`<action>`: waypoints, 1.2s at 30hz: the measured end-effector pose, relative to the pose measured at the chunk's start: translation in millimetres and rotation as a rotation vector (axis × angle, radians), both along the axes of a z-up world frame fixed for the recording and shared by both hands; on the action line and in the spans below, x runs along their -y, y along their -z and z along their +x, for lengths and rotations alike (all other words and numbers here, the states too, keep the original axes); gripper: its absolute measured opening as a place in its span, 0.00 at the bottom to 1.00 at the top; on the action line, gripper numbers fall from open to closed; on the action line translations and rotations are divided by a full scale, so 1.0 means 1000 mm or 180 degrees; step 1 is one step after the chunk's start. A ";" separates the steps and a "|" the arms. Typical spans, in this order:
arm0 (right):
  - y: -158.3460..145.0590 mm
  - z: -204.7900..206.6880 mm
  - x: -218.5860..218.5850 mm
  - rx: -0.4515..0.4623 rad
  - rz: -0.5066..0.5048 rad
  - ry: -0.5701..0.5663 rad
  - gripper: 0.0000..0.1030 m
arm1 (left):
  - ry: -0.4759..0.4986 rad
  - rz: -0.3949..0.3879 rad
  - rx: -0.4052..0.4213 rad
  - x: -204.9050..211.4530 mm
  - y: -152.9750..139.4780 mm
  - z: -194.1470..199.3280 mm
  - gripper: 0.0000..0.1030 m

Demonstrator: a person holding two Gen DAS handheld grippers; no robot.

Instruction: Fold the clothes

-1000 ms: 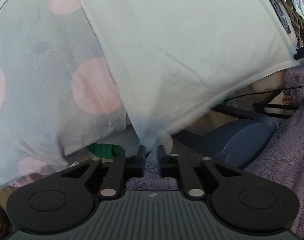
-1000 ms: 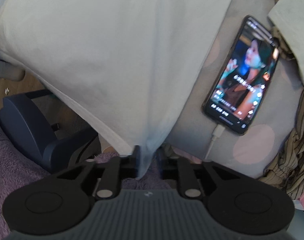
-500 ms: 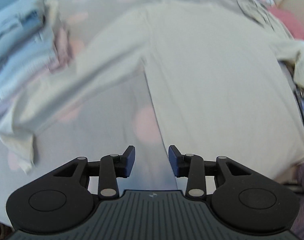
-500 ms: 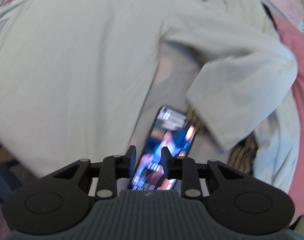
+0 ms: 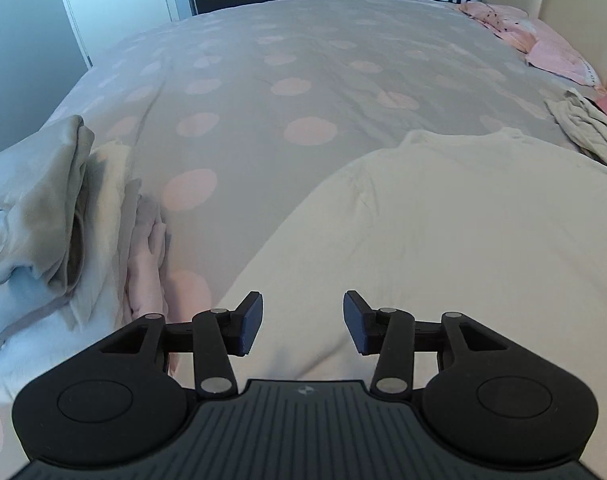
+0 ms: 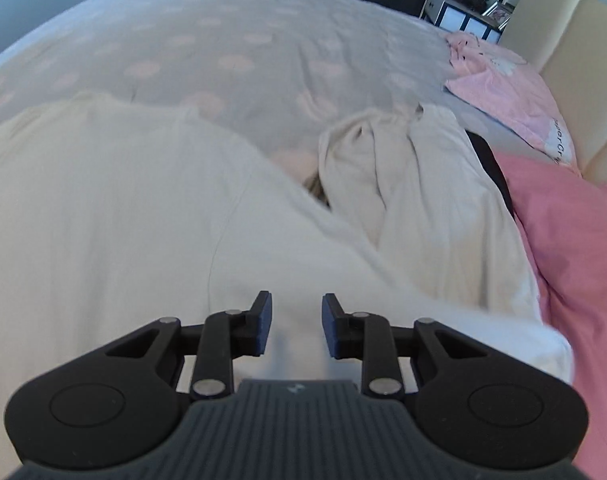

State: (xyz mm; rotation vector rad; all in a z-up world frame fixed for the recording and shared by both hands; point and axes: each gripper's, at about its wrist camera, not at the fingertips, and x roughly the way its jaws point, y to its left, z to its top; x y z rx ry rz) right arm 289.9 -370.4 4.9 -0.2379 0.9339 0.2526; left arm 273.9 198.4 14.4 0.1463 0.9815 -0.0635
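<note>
Cream cloth fills most of what I see: the cream shirt (image 5: 455,248) lies spread flat on the dotted grey bedspread (image 5: 263,60), running from the centre of my left wrist view out to 3 o'clock. My left gripper (image 5: 303,326) hangs over the shirt's near edge with its jaws opening, and nothing is between them; the pads are clear of the fabric. At 9 o'clock in that view sits a stack of folded clothes (image 5: 43,216), grey-green and white on top with a pink piece tucked along its right side. A crumpled beige garment (image 5: 587,132) lies at 2 o'clock, just beyond the shirt's shoulder, and pink pillows (image 5: 543,44) rest against the headboard at 1 o'clock.

From my right wrist view, the same shirt (image 6: 123,208) covers the left and centre. My right gripper (image 6: 296,326) stands parted above it, gripping nothing. At 1 o'clock a bunched cream garment (image 6: 403,176) lies heaped, touching the shirt's edge. A pink sheet (image 6: 563,232) runs along 3 o'clock beside it.
</note>
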 end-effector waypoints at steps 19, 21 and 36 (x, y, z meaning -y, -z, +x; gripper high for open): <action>0.085 0.128 -0.030 0.0081 0.0724 0.0345 0.43 | 0.0080 -0.0306 0.0362 -0.006 0.084 0.090 0.57; 0.087 0.127 -0.028 0.0098 0.0820 0.0305 0.30 | 0.0070 -0.0392 0.0360 -0.007 0.083 0.089 0.44; 0.051 0.132 -0.023 0.0601 0.0535 0.0603 0.00 | -0.0056 0.0032 0.0270 0.012 0.075 0.099 0.00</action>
